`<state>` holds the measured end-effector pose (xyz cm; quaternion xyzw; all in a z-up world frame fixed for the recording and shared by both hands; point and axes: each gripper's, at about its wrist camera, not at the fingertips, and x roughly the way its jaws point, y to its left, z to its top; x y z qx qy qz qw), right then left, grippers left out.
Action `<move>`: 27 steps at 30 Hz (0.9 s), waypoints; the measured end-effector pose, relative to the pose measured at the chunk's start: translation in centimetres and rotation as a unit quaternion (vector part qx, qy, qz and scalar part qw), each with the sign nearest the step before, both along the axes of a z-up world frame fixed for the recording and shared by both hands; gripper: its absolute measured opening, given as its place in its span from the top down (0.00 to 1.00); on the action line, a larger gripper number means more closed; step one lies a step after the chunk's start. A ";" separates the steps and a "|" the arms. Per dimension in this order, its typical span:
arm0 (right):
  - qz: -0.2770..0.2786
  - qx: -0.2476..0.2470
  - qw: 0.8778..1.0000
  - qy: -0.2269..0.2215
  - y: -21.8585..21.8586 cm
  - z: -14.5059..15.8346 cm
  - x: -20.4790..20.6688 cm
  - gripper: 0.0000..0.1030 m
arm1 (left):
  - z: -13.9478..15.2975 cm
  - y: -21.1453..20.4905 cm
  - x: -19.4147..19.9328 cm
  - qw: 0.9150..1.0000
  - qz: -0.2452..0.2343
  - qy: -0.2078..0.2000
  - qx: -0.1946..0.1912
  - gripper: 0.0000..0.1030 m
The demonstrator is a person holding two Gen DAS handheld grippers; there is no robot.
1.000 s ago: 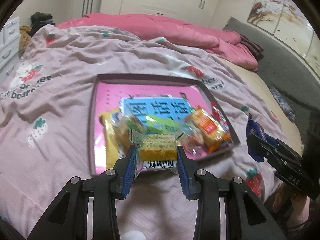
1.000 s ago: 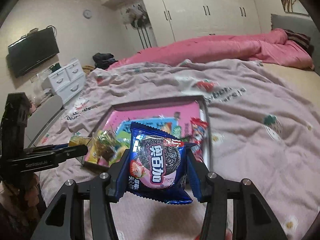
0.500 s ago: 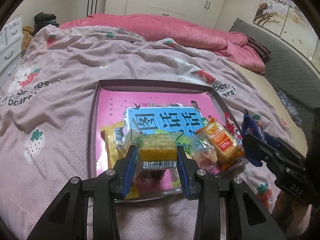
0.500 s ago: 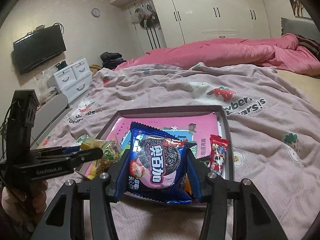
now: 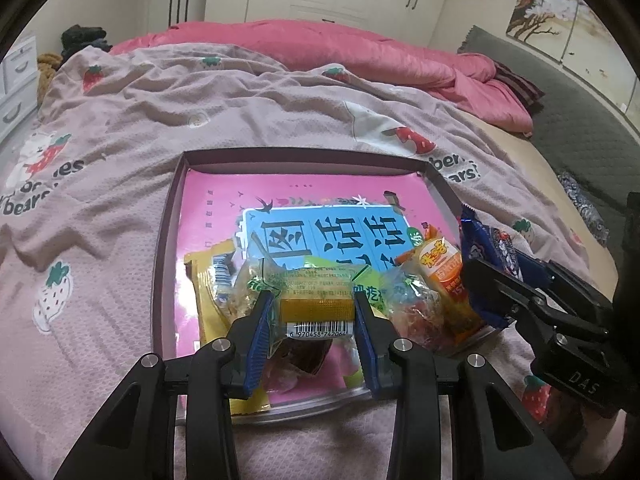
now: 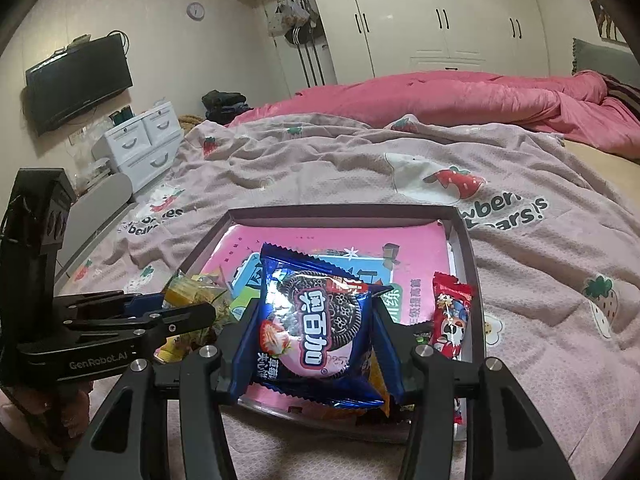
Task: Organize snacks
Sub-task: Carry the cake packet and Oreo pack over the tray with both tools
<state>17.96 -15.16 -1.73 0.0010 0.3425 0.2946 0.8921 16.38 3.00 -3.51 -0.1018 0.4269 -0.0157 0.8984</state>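
Jaws on both grippers hold snacks — left gripper (image 5: 316,316) a yellow packet (image 5: 317,309), right gripper (image 6: 316,344) a blue cookie pack (image 6: 316,328) — above the half-filled tray (image 5: 304,157); both await placing.

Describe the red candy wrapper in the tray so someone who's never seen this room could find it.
On the pink strawberry blanket sits a shallow dark-rimmed tray with a pink liner. Along its right wall lies the slim red wrapper with a cartoon figure, the only red pack, right of the blue cookie pack in the right claw.
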 end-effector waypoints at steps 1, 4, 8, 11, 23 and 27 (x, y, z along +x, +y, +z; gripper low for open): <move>0.001 0.001 1.000 -0.001 0.0 0.0 0.0 0.50 | 0.0 0.0 0.0 1.000 -0.001 0.001 0.000 0.61; 0.002 0.000 1.000 -0.003 -0.1 0.1 -0.1 0.50 | -0.1 0.0 0.1 1.000 -0.002 0.001 0.000 0.61; 0.000 0.001 1.000 -0.007 -0.2 0.2 -0.3 0.50 | -0.3 0.0 0.1 1.000 -0.005 0.003 0.000 0.61; -0.006 -0.003 1.000 -0.010 -0.3 0.2 -0.4 0.50 | -0.5 -0.1 0.1 1.000 -0.008 0.004 0.001 0.61; -0.002 -0.013 1.000 -0.012 0.2 0.0 -0.3 0.50 | -1.3 -0.5 0.4 1.000 -0.023 0.017 0.001 0.61; 0.005 -0.016 1.000 -0.013 0.5 -0.1 -0.2 0.50 | -1.7 -0.7 0.5 0.999 -0.025 0.020 0.002 0.61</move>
